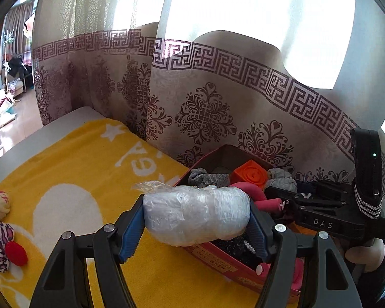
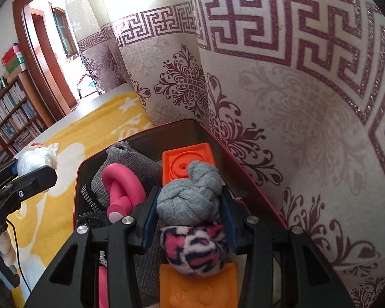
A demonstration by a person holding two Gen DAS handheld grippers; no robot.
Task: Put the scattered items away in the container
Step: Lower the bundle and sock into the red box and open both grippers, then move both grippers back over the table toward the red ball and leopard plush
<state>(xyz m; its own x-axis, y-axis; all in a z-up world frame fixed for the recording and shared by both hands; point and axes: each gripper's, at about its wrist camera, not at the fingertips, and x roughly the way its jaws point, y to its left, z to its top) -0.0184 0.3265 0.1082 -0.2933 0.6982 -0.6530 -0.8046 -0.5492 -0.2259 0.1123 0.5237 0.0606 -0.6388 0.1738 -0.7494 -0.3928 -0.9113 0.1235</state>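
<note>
**Both hands loaded over a box that is nearly full**

The left gripper is clamped on a plastic-wrapped bundle, carried just at the near rim of the red box. The bundle lies crosswise between the pads, its long axis running side to side, a loose twist of plastic pointing out to the left. The right gripper is closed on a grey knotted sock ball, held over the box's contents, knot upward and away from the camera.

The box already holds a pink foam roller, an orange block and a spotted sock ball. The heap looks high, so I'd guess a dropped bundle could roll off onto the yellow towel. The slick wrap might also slip from the pads early. With both grippers crowding one opening, they could knock together. More sock balls wait far left.
</note>
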